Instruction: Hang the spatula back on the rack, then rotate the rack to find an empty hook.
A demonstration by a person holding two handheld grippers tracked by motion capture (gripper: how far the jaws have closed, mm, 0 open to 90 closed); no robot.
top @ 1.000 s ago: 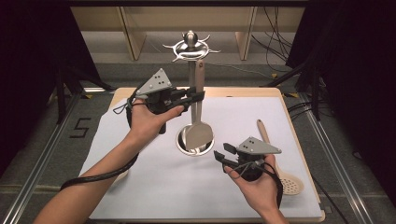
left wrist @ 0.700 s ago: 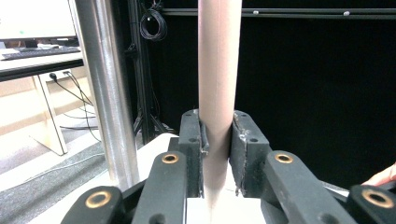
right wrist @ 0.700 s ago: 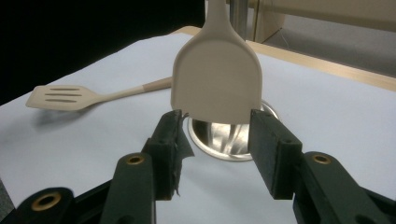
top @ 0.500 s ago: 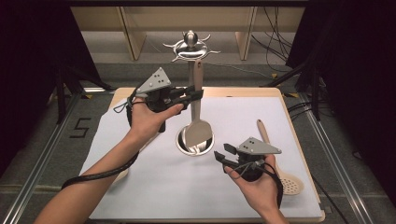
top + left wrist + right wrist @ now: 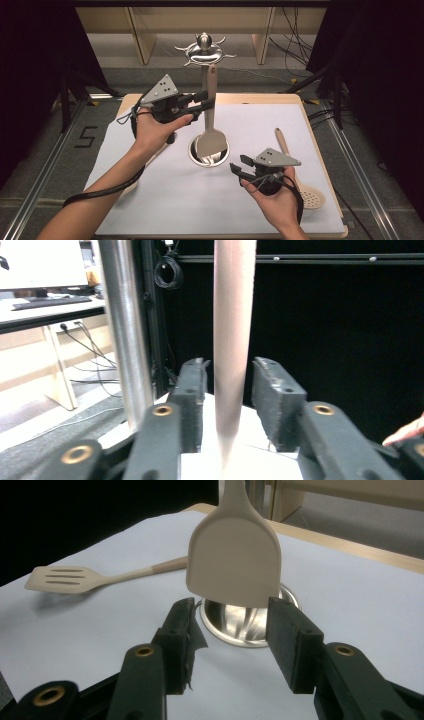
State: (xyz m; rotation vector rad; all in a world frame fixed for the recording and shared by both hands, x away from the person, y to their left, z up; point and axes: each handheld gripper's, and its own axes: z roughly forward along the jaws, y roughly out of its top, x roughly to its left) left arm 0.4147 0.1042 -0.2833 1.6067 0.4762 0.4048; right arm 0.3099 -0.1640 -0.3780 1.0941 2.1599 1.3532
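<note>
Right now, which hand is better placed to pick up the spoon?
Right, probably. The right gripper rests open just beside the spoon. The left gripper is up at the rack, its jaws having just been opening around the hanging spatula handle, pads clear of it.

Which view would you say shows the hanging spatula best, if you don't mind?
The high view: the whole spatula hangs from the rack, blade over the base. The right gripper view gives a close look at its blade; the left gripper view shows a stretch of handle between open jaws.
</note>
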